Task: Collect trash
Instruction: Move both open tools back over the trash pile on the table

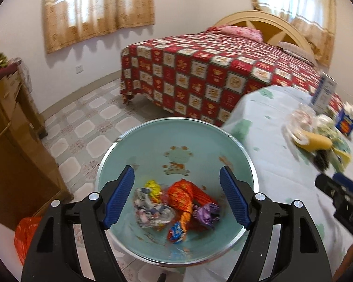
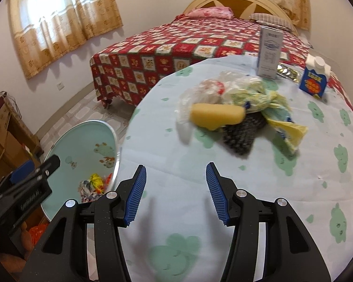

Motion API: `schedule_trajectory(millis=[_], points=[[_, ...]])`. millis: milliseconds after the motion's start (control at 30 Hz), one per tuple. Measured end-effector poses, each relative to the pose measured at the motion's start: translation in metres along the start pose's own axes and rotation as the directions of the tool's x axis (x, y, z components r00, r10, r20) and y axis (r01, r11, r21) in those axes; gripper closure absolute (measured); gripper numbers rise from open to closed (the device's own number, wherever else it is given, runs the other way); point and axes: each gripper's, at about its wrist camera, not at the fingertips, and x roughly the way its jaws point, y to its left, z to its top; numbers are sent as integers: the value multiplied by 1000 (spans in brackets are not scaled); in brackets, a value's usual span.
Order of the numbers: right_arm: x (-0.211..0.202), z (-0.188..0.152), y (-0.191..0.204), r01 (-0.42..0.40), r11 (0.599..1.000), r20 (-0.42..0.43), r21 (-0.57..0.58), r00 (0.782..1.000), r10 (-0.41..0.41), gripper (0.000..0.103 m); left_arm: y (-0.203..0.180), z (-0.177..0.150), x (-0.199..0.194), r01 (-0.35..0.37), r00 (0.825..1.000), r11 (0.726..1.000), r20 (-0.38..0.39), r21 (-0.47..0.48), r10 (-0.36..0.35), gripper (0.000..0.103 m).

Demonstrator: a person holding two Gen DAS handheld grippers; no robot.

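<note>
Some crumpled wrappers (image 1: 176,206) already lie in the basin (image 1: 138,141). A yellow sponge (image 2: 216,115), plastic bags (image 2: 223,87) and two cartons (image 2: 269,51) wait on the table (image 2: 176,164). The left gripper (image 1: 176,195) and the right gripper (image 2: 175,192) are both open and hold nothing.

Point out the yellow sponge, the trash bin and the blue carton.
yellow sponge (image 2: 216,115), right wrist view, middle of its top face
trash bin (image 1: 120,141), left wrist view, metal rim
blue carton (image 2: 314,83), right wrist view, front face

One bin (image 1: 138,141), two cartons (image 2: 269,51), one sponge (image 2: 216,115), perhaps five wrappers (image 1: 186,195) inside.
</note>
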Motion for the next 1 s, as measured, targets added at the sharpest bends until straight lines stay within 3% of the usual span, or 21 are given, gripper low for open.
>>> schedule_trajectory(millis=[233,433,700,833,1000], points=[[-9,-3,-42,38,998,1,57,999,-38,50,-35,-9,-8,90,996,992,19,84,-92,23],[-21,-8,-84,76,993,5,92,997,-77,50,-68,-30,-10,167,986,979,-37,114,-164,23],[-27,-9,-154,149,979,-1,142,989,-151,50,-103,-46,-13,220,974,958,-88,184,-207,23],[-23,5,-170,109,984,10,141,994,-111,50,-111,-39,-14,234,971,955,-98,185,-219,23],[-5,36,-162,32,999,36,28,999,-33,50,-119,-22,-19,220,975,950,-75,222,-208,22]])
